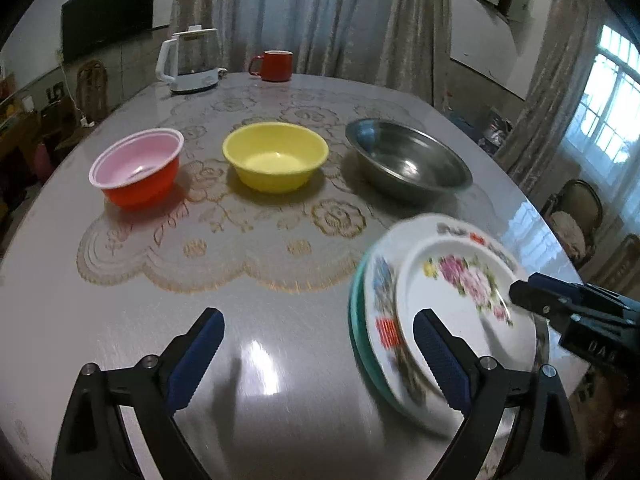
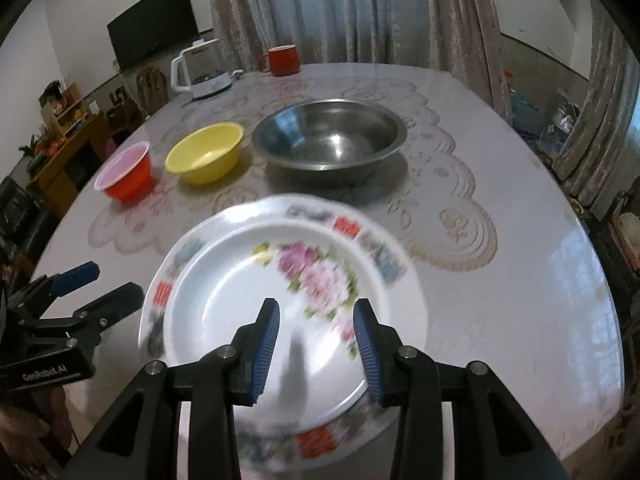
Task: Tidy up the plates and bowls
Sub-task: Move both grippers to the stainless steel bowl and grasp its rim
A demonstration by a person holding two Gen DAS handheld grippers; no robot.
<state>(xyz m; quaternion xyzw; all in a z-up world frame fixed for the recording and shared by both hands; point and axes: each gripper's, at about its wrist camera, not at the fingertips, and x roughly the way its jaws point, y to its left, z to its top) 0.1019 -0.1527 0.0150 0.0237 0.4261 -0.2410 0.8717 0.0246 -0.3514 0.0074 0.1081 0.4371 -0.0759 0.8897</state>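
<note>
A stack of plates sits near the table's front right. A white floral plate [image 1: 452,292] [image 2: 224,308] lies on a larger patterned plate [image 1: 380,292] [image 2: 344,224], and a teal plate [image 1: 356,320] is underneath. Behind them stand a red bowl [image 1: 140,184] [image 2: 128,178], a yellow bowl [image 1: 276,164] [image 2: 206,156] and a steel bowl [image 1: 408,164] [image 2: 332,140] in a row. My left gripper [image 1: 318,360] [image 2: 118,280] is wide open just left of the stack, holding nothing. My right gripper [image 2: 317,320] [image 1: 524,286] hovers over the floral plate, jaws partly apart with nothing between them.
A glass kettle [image 1: 192,60] and a red mug [image 1: 274,65] stand at the far edge of the round table [image 1: 120,340]. A lace mat [image 1: 240,240] lies under the bowls. Chairs [image 1: 576,208] stand beyond the right edge.
</note>
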